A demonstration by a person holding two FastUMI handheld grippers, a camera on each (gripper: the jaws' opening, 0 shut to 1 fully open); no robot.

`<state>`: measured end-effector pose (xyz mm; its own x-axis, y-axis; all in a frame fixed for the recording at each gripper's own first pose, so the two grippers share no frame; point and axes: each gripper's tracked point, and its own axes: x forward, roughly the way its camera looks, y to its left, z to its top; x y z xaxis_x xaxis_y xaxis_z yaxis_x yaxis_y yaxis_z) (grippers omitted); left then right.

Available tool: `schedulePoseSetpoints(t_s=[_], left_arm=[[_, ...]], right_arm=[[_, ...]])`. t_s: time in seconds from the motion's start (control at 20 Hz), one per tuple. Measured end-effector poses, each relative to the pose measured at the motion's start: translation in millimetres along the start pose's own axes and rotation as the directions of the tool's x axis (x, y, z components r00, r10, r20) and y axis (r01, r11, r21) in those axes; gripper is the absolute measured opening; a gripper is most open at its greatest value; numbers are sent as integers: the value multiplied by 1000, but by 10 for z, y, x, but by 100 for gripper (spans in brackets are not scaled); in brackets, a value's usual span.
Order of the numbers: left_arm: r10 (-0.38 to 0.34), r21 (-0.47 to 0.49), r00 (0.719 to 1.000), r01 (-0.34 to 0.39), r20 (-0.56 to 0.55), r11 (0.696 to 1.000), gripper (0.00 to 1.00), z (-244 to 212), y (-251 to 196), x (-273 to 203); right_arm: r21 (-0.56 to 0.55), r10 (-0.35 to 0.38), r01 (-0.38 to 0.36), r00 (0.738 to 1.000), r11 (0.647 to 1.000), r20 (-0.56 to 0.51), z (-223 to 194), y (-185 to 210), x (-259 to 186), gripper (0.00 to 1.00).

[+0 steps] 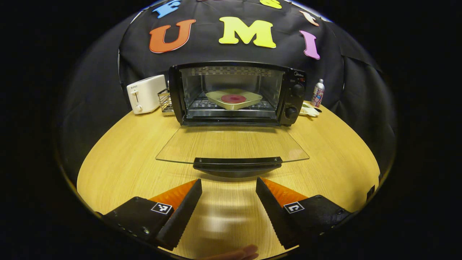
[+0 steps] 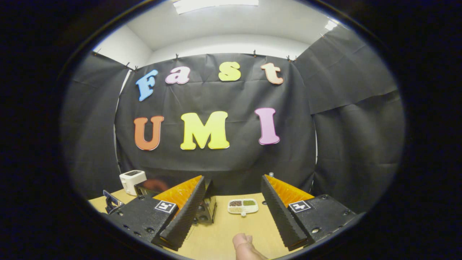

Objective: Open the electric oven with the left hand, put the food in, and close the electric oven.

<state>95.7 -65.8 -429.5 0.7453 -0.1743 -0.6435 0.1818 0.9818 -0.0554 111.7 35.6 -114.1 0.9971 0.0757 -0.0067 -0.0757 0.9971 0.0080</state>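
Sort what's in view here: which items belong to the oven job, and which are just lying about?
Part of the job:
- electric oven, its glass door folded down open
- plate of food on the rack inside
- left gripper, fingers apart, facing the door handle

Just lying about:
- white toaster
- wire basket
- bottle
- divided dish

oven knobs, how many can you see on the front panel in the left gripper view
2. Both sit on the oven's right-hand panel: the upper knob directly above the lower knob. None looks hidden.
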Motion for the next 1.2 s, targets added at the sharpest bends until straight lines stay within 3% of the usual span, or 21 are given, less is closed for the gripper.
schedulePoseSetpoints(t_s=[0.45,0.7,1.2], left_arm=[[-6,4,998,6,-68,1000,100,56,-93,235],[-5,16,996,6,-93,1000,95,43,-94,238],[-4,39,1000,4,3,999,96,427,-107,25]], right_arm=[[-9,-20,20,999,1000,29,63,-336,49,96],[-6,-39,39,999,999,31,45,-475,84,96],[19,-73,73,997,997,31,5,-656,129,96]])
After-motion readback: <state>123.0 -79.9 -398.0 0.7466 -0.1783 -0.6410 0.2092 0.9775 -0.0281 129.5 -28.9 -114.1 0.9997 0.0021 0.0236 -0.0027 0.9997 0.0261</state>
